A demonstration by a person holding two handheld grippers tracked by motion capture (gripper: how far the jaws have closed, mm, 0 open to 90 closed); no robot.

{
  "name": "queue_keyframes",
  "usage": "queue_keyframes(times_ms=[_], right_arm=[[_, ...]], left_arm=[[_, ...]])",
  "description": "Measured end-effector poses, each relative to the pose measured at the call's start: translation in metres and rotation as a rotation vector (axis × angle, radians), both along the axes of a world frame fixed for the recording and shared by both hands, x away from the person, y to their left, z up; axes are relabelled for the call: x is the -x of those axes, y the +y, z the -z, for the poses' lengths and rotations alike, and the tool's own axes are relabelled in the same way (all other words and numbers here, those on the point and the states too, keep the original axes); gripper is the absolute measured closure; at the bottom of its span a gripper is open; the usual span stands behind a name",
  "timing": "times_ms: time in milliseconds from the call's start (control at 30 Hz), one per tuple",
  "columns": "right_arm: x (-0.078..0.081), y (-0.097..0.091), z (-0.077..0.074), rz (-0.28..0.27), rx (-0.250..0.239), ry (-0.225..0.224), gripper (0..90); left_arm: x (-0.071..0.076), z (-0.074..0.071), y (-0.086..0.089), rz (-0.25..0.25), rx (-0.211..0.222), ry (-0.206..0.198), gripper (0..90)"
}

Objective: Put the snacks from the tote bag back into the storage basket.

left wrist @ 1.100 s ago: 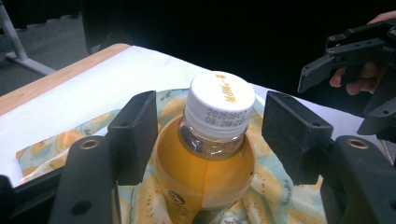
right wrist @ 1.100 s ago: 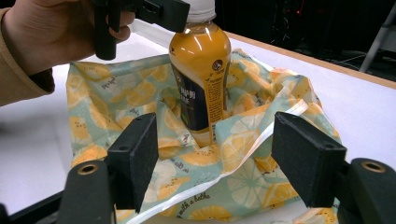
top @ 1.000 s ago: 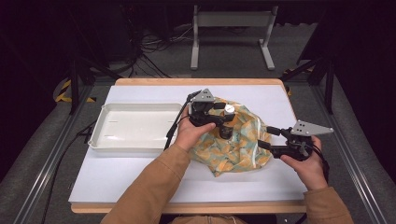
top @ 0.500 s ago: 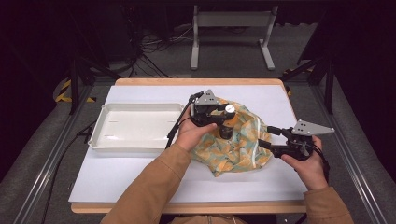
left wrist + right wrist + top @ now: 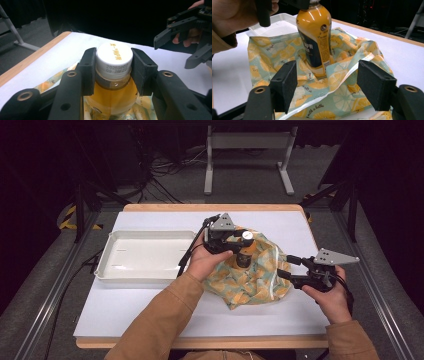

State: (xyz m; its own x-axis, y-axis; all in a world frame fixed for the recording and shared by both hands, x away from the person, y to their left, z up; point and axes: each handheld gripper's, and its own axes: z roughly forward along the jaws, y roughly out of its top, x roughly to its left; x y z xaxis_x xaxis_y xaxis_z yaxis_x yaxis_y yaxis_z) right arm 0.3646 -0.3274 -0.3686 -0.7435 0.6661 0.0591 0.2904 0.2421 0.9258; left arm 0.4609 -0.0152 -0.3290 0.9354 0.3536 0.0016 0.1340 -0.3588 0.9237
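Left gripper [image 5: 113,72] clamps the bottle [image 5: 244,251] by its white cap [image 5: 114,58]

The jaws have just been closing and now grip the cap from both sides; the bottle stands upright on the lemon-print bag [image 5: 252,272] at the counter [image 5: 150,312] centre. The right gripper [image 5: 332,85], jaws spread and holding nothing, hovers at the bag's 3 o'clock edge; a white tray [image 5: 145,257] lies at 9 o'clock

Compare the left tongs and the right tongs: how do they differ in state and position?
The left tongs are shut on the white cap of the orange plastic drink bottle; the right tongs stand open, holding nothing. The left sit above the lemon-print bag, the right at its edge. Both have black jaws.
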Motion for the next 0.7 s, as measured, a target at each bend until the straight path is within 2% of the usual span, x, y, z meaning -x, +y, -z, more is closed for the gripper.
queue_keyframes(times_ms=[400, 567, 700], right_arm=[[0.000, -0.001, -0.001, -0.003, -0.016, 0.004, 33.3], [0.001, -0.002, -0.002, -0.001, -0.019, 0.000, 33.3], [0.001, -0.002, -0.002, -0.001, -0.015, 0.001, 33.3]], left_arm=[[0.011, -0.023, -0.001, 0.022, 0.001, 0.020, 58.2], [0.014, -0.032, 0.000, 0.020, 0.001, 0.003, 58.2], [0.019, -0.043, 0.006, 0.015, 0.022, -0.009, 58.2]])
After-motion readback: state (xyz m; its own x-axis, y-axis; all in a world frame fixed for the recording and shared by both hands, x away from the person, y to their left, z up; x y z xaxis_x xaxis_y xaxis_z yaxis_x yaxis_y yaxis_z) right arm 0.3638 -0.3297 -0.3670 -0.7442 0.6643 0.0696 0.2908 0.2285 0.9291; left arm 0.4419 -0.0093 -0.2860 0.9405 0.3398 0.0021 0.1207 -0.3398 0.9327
